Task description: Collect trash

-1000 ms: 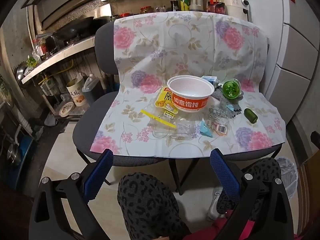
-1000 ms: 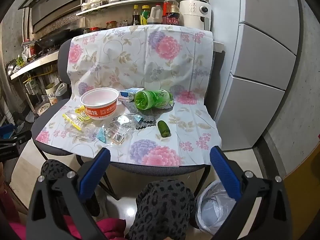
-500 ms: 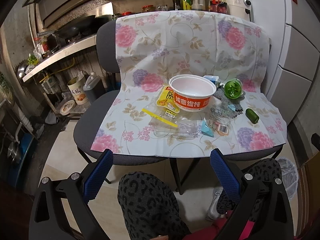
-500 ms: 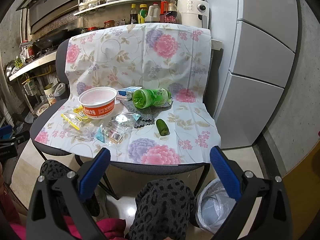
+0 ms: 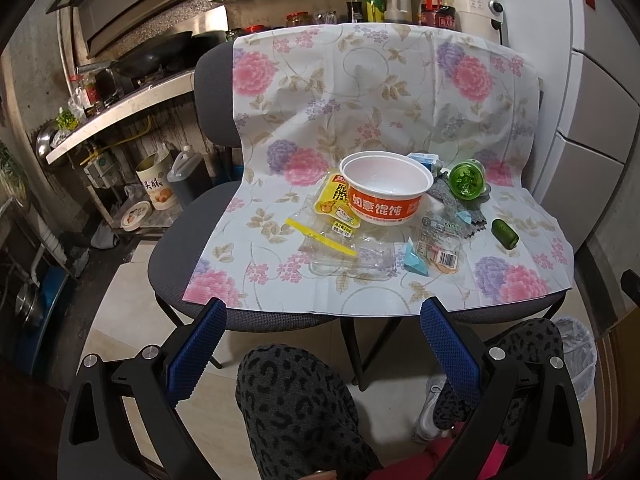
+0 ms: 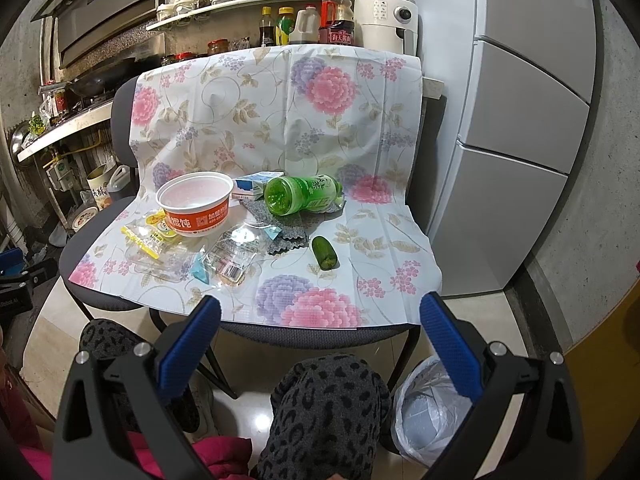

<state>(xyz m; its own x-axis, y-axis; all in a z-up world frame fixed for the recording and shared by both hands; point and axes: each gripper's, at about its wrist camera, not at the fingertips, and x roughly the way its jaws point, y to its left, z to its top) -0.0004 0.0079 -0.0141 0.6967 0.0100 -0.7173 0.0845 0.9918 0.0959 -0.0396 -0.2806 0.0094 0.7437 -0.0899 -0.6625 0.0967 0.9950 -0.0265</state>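
Surveying step: both grippers are hovering short of the litter, nothing picked yet.
Left gripper [image 5: 322, 344]: gaping wide, empty; noodle bowl [image 5: 386, 194] ahead.
Right gripper [image 6: 320, 340]: gaping wide, empty; green bottle [image 6: 304, 199] ahead, lined bin [image 6: 432, 412] just below right.
Next move: reaching forward, closing on one piece.

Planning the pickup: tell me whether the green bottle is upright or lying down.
Lying down. The green bottle rests on its side on the floral cloth, its open, capless mouth facing the camera, beside the instant-noodle bowl.
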